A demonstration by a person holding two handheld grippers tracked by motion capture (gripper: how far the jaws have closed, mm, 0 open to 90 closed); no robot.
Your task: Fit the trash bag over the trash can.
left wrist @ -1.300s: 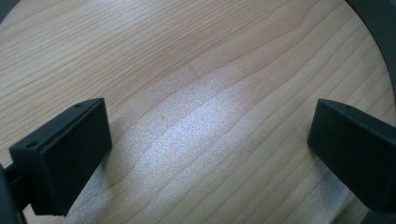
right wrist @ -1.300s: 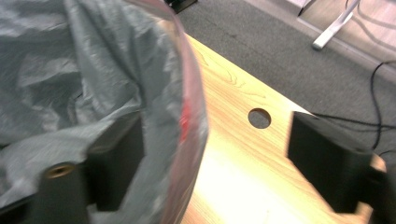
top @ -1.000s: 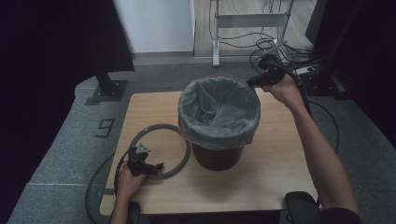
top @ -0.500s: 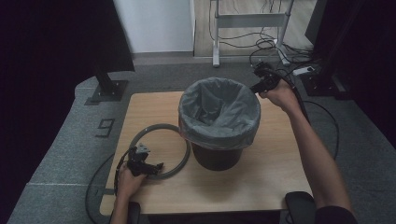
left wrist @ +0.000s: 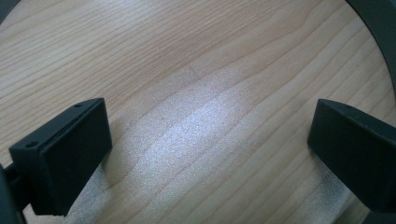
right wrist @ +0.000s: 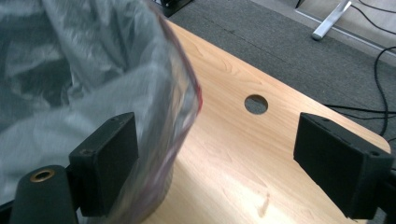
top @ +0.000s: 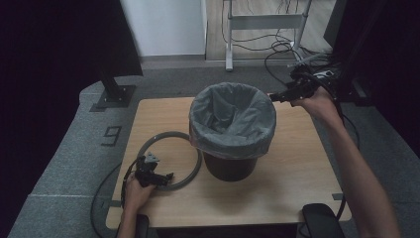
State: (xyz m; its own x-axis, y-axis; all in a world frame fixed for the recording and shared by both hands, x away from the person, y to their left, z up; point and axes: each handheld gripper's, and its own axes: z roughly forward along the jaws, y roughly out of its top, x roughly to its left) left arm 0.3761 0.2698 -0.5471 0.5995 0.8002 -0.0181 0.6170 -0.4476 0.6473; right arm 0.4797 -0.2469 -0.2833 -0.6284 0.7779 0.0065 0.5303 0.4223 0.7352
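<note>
The right gripper [top: 275, 97], arm outstretched, has just spread its jaws beside the bin [top: 232, 130], perhaps brushing its bag [right wrist: 93, 79]. The left gripper [top: 168, 176] rests gaping on the wooden table [top: 297, 168], at the ring [top: 171, 161] left of the bin.

The lined bin [top: 232, 130] blocks the table's [top: 297, 173] middle; the grey ring [top: 171, 159] crowds its left.

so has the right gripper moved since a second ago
Yes. In the high view the right gripper has shifted right, off the bin rim's far side to its right edge; its jaws have just been opening.
</note>
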